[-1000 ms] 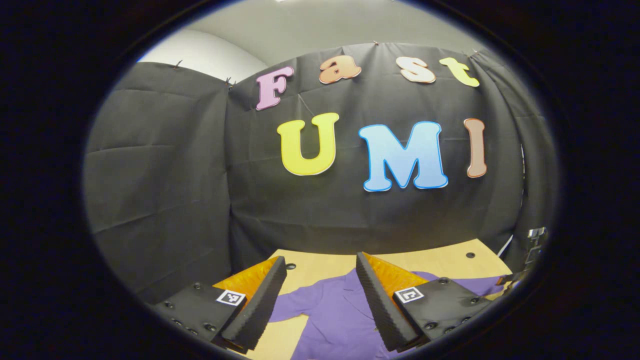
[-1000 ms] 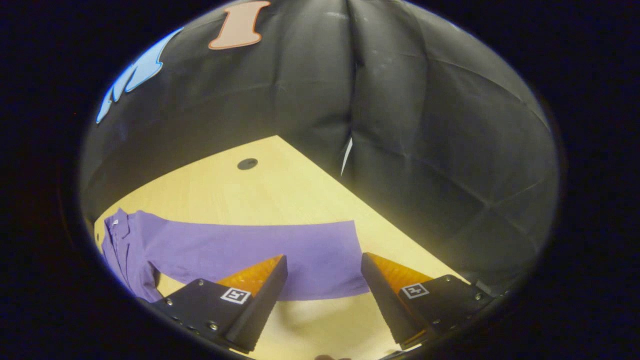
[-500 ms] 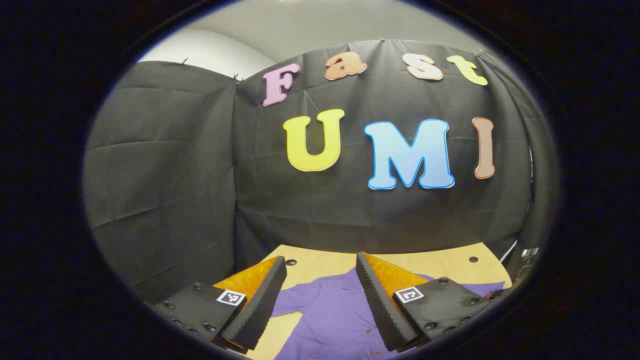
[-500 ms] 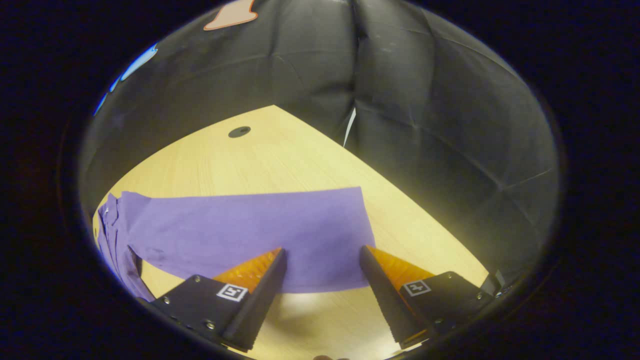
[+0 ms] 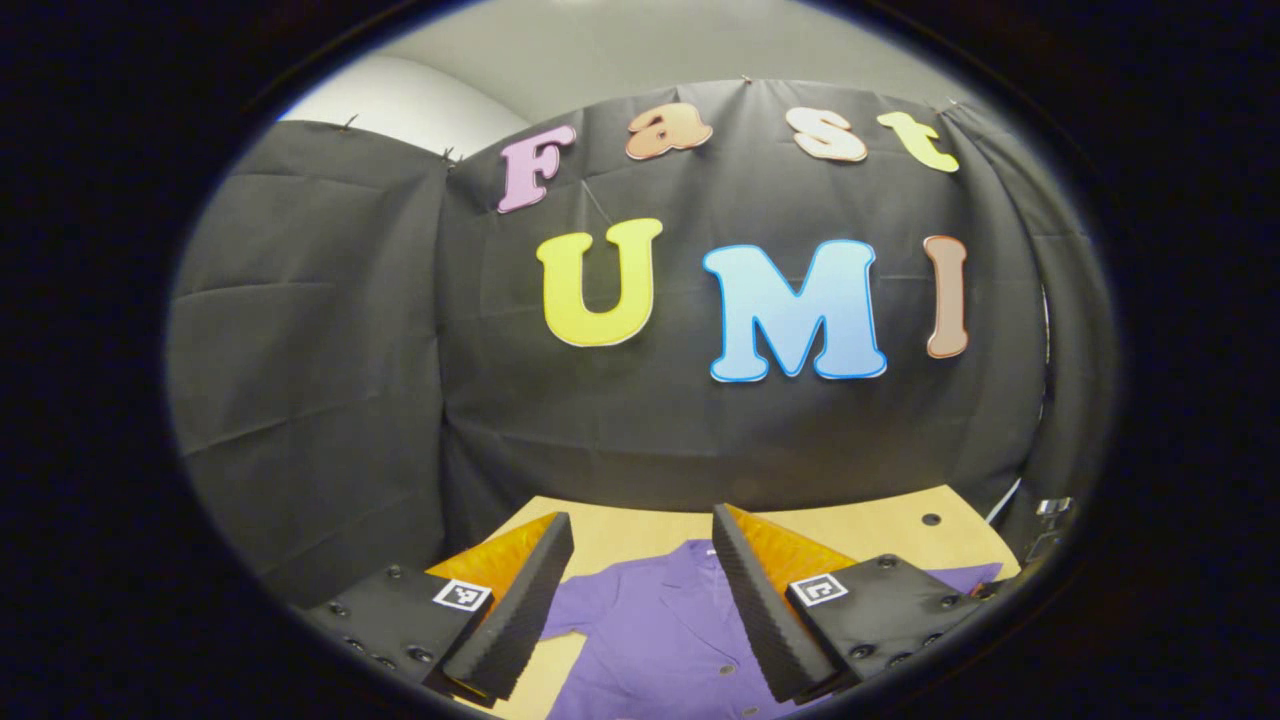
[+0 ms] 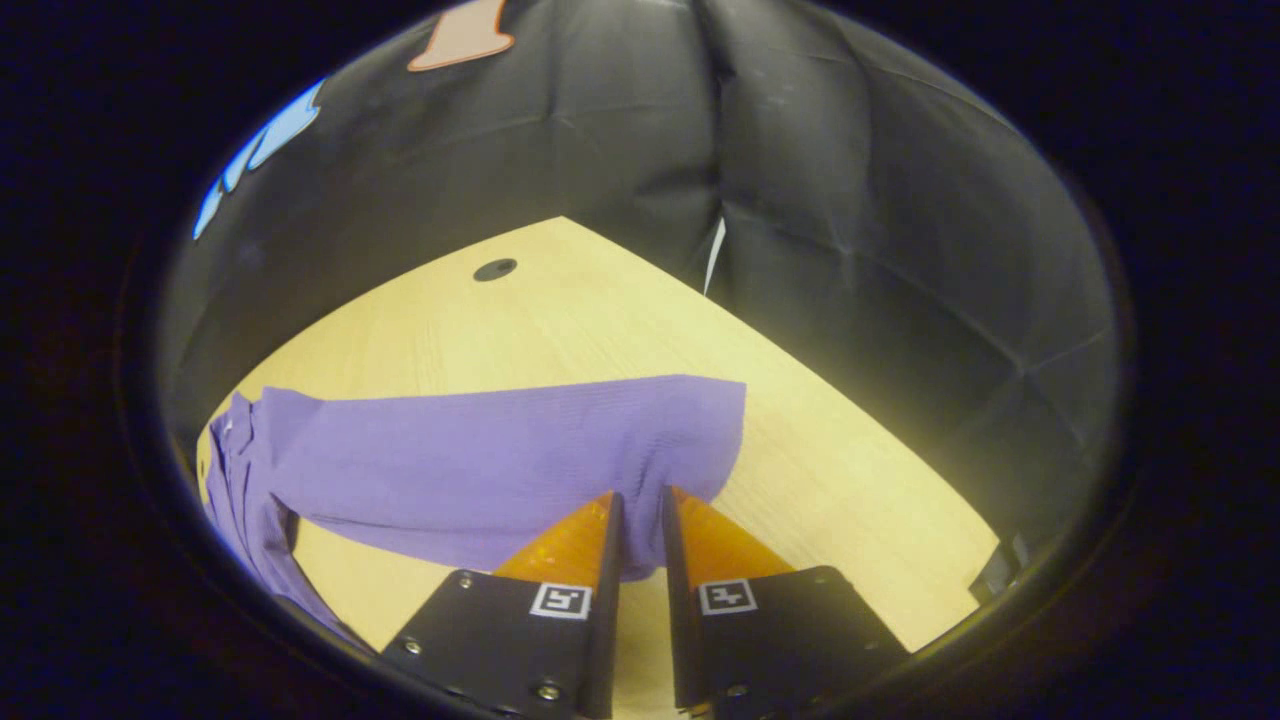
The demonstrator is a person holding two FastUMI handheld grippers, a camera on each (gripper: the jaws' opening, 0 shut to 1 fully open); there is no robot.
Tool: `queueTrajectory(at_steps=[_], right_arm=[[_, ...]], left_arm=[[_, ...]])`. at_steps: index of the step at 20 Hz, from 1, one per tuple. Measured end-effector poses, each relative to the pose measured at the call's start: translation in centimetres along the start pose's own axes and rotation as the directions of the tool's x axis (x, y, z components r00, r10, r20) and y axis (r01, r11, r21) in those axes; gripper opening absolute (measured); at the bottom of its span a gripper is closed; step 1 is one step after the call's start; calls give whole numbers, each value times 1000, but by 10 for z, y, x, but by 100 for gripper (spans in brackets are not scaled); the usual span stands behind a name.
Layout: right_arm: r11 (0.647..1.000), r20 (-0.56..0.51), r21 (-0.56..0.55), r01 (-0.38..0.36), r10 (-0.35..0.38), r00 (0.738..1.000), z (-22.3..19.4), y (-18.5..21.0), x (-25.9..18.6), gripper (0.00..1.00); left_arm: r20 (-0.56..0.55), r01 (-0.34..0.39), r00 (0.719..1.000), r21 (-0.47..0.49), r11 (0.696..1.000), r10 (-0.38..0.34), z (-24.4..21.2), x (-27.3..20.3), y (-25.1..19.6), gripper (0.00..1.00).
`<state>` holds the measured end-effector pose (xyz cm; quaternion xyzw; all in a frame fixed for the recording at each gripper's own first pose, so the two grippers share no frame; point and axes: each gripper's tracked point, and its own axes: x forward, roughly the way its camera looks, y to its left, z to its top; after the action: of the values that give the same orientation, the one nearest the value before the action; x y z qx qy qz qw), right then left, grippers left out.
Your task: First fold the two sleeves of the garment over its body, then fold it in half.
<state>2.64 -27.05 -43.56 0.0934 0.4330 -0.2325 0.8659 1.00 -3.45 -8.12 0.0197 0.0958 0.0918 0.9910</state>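
1. Worktop (image 6: 560, 330) was pale wood, bare beyond the sleeve; booth wall (image 6: 850, 300) close behind its far edges.
2. Purple garment (image 5: 650, 630) lay flat, buttons up; no fold done yet, by my read.
3. Right sleeve (image 6: 480, 460) stretched outward.
4. Right hand-held gripper (image 6: 637, 525) pinched nearly closed on the sleeve's near edge.
5. Left hand-held gripper (image 5: 630, 575) hovered wide apart, empty.

Right hand-held gripper (image 6: 640, 505) pinching purple sleeve (image 6: 520, 455), wooden table (image 6: 560, 320)
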Motion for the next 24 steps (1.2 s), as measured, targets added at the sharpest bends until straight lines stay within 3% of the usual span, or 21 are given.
queueTrajectory(at_steps=[2,3,12,17,24], right_arm=[[1000,-17,27,14,-14,1000,4,-2,-8,25],[999,-32,36,32,-31,999,2,-1,0,3],[991,-19,130,28,-26,999,21,14,-15,1],[980,14,181,-82,81,997,25,76,-48,1],[954,16,112,-278,278,960,6,220,-100,1]], left_arm=[[2,1,1000,0,1000,-1,0,-2,9,93],[1,-1,1000,-1,1000,1,-2,-4,16,93],[-13,-57,998,3,998,57,-13,-31,92,93],[-4,-52,999,-23,998,52,-14,-37,113,93],[9,-53,999,-49,997,54,-18,-45,155,93]])
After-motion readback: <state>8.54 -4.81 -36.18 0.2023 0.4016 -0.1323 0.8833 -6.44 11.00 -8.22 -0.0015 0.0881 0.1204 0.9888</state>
